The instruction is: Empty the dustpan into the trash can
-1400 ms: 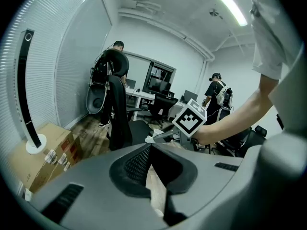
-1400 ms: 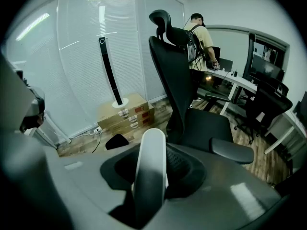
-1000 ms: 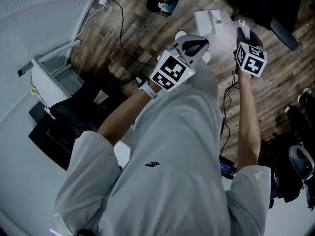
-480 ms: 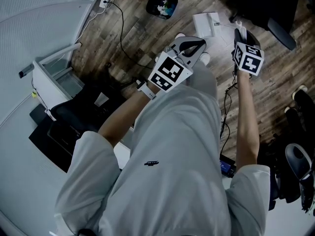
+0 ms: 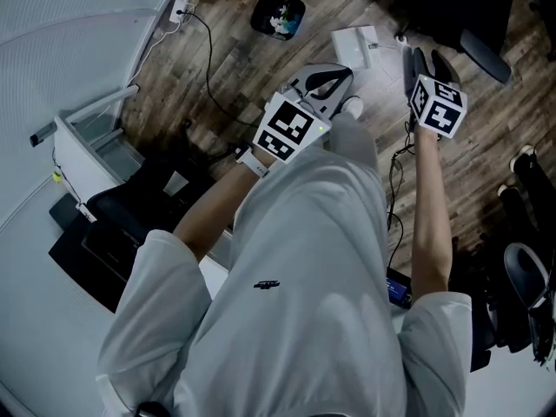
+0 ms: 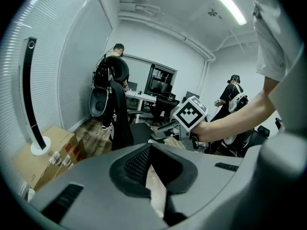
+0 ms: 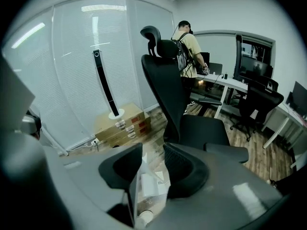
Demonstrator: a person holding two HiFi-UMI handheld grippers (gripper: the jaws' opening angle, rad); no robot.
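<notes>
Reads as pick-up step: L gripper [image 5: 334, 78] shut, empty; R gripper [image 5: 424, 62] jaws just been opening, only floor [image 5: 234, 50] btwn them; white flat thing, prob the dustpan [image 5: 354, 42], lies on floor just ahead, trash can [image 5: 278, 16] beyond it; next I lower R onto it, clamp.

Office chair [image 7: 165, 85], cardboard boxes [image 7: 120, 123]

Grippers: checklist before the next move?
1. Left gripper shut, nothing in it: ok.
2. Right gripper open, jaws just widened, nothing between them: ok.
3. Trash can in view on the floor, top open: ok.
4. Dustpan located: cannot tell; a white item lies ahead of both grippers.
5. Floor path free: not ok, a cable runs near the trash can.
</notes>
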